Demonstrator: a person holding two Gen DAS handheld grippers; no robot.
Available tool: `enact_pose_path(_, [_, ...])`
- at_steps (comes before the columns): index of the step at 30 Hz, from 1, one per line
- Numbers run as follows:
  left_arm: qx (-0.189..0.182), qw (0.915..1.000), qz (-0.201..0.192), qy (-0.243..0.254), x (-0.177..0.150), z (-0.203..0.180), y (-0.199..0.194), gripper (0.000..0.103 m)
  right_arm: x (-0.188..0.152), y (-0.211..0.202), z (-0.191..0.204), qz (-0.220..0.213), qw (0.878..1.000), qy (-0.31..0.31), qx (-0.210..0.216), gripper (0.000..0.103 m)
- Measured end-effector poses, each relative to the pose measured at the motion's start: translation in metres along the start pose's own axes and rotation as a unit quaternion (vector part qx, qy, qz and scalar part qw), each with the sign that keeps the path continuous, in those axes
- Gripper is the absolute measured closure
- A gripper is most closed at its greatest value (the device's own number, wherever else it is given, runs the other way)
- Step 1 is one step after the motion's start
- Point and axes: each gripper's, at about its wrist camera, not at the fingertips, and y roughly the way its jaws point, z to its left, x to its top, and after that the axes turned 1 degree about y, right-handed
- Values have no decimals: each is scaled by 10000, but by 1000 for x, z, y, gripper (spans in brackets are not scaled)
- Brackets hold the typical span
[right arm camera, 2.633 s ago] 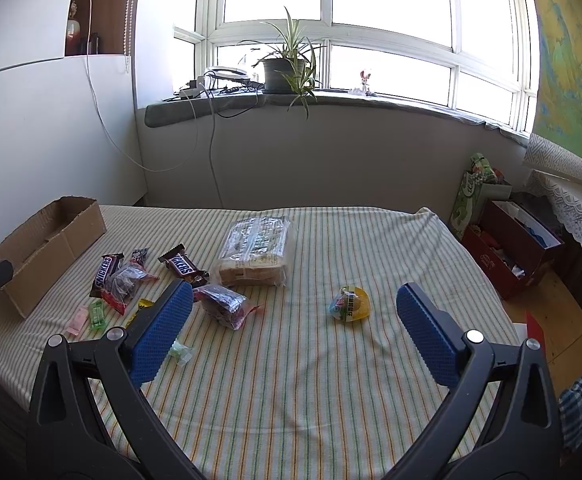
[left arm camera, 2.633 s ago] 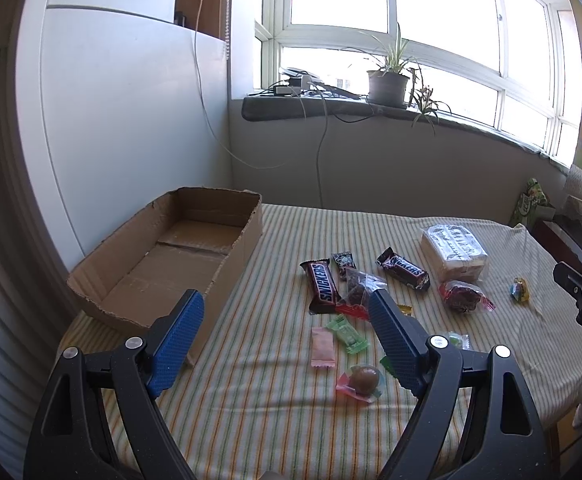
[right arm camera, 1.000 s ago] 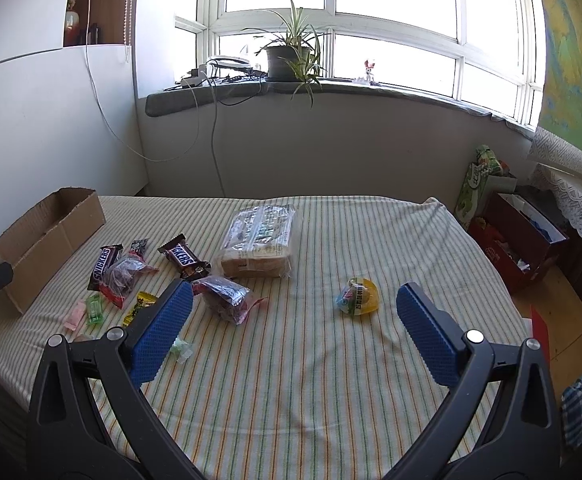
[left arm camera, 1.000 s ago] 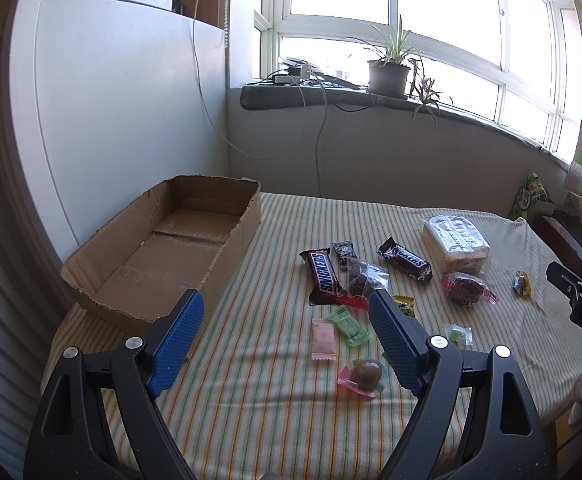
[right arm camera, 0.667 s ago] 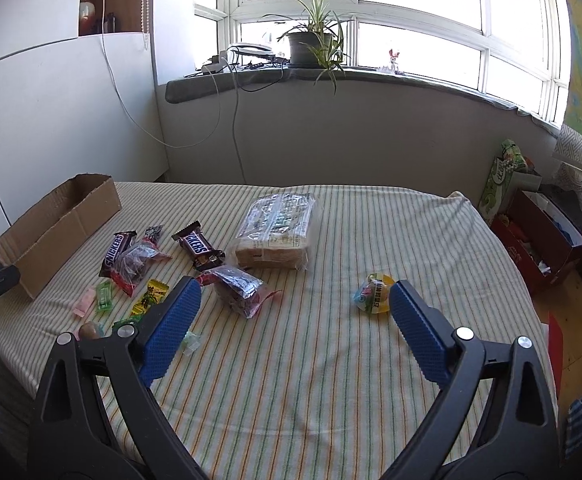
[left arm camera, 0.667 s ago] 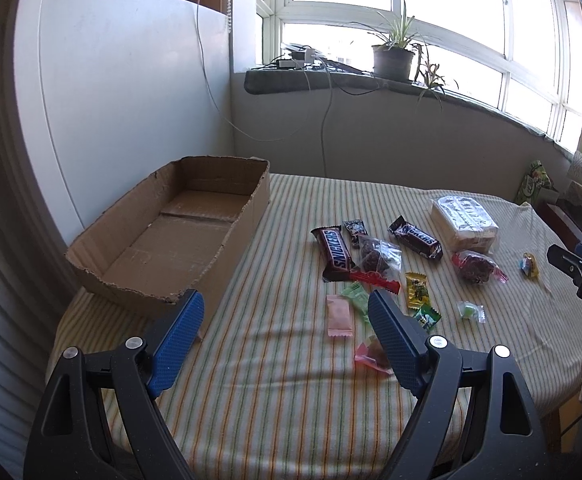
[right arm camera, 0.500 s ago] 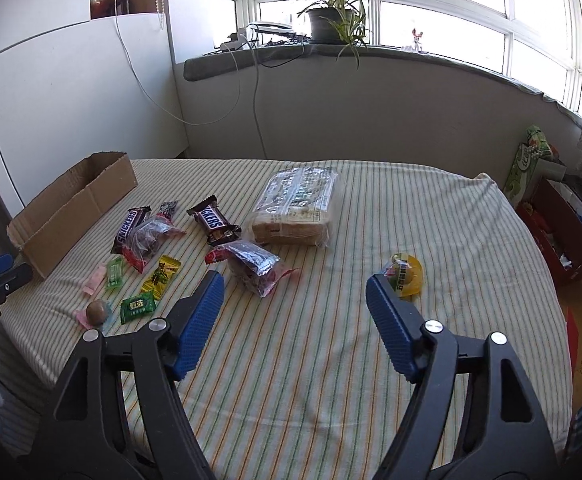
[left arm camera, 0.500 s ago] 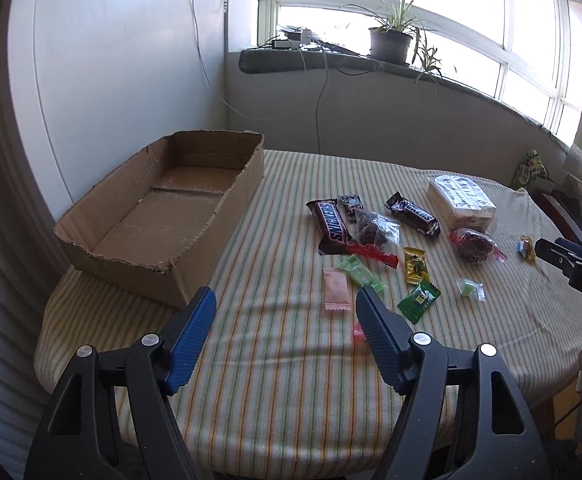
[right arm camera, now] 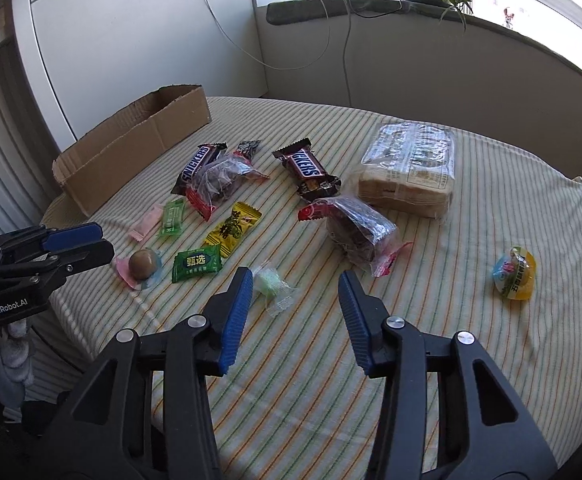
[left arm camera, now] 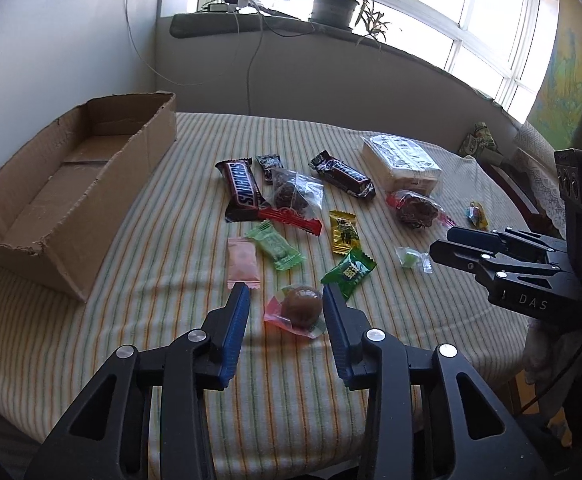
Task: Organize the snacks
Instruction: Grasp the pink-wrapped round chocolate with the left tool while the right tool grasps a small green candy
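Now both hand-held grippers are closing: left (left arm camera: 285, 312) around brown candy (left arm camera: 301, 306), right (right arm camera: 295, 300) empty.

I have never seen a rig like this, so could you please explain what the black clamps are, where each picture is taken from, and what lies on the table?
The clamps are hand-held two-finger grippers, one per hand; no robot arm. Each carries a camera looking along its blue-padded fingers, so each picture is one gripper's own view.

The left gripper is closing around a round brown sweet, not yet pinching it. The right gripper is closing too, with nothing between its fingers; a pale green candy lies beside one finger.

On the striped tablecloth lie two Snickers bars, small wrapped candies, a bread pack and an empty cardboard box. Nothing is held.
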Motion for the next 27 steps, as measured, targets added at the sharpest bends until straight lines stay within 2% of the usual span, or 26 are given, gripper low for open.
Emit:
enact_pose_path(3, [-94,9999,80,96,2,-4,7,74,1,12,4,142,9998,-123,64,65])
enact_pose_path(14, [-66,9987,335,378,-1,-11,28,74,4,39,3,445,9985,-211,228,65])
enact_pose_path(18, [-32,9985,369,403,-5,-10,34,77,3,43,4,510,9980,-237,283,65])
enact_pose_path(20, [-71,9987,346,369,-4,-9,34,79,2,45,6,529,9978,-294,266,70])
enact_pose_path(22, [-71,9988,318,363,-5,-9,33,79,2,46,8,551,9976,-344,260,80])
enact_pose_path(27, [-56,9988,276,393,-5,-10,31,79,0,45,10,548,9974,-368,273,83])
